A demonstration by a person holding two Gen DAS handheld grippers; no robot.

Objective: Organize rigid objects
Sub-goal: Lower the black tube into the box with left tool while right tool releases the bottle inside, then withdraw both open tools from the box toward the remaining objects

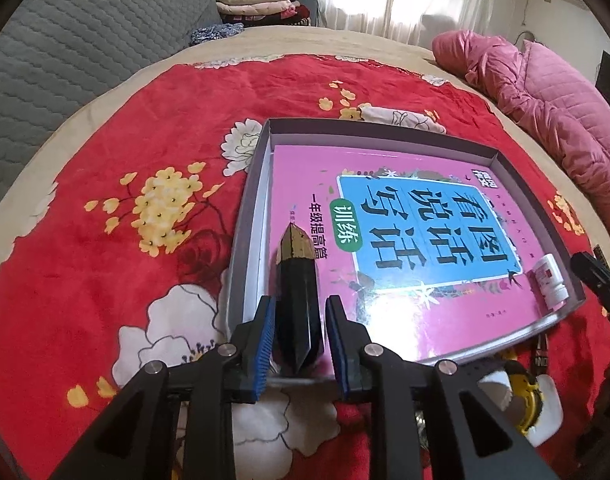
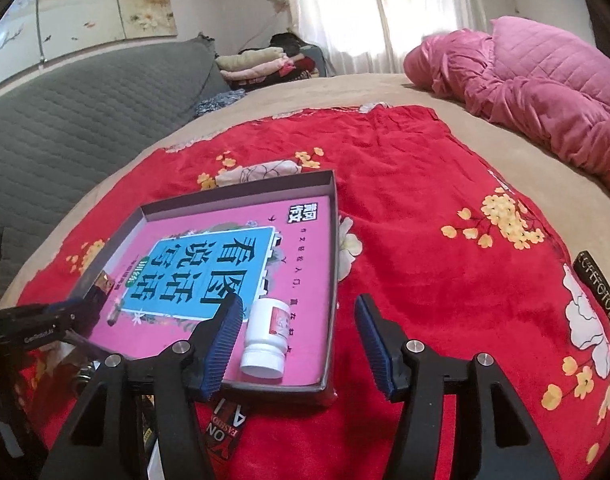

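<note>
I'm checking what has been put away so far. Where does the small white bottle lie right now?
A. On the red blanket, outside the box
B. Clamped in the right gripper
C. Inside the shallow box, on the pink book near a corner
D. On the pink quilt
C: the white bottle lies on its side on the pink book within the box walls, and the right gripper is open, its fingers apart from the bottle.

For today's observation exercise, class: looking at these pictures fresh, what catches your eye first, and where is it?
The bright pink book with its blue title panel stands out, lying flat inside a shallow grey tray on a red floral blanket. A black-and-gold faceted object sits between the open fingers of the left hand-held gripper, over the book's near edge. A small white bottle lies in the tray's corner, by the open right hand-held gripper.
</note>
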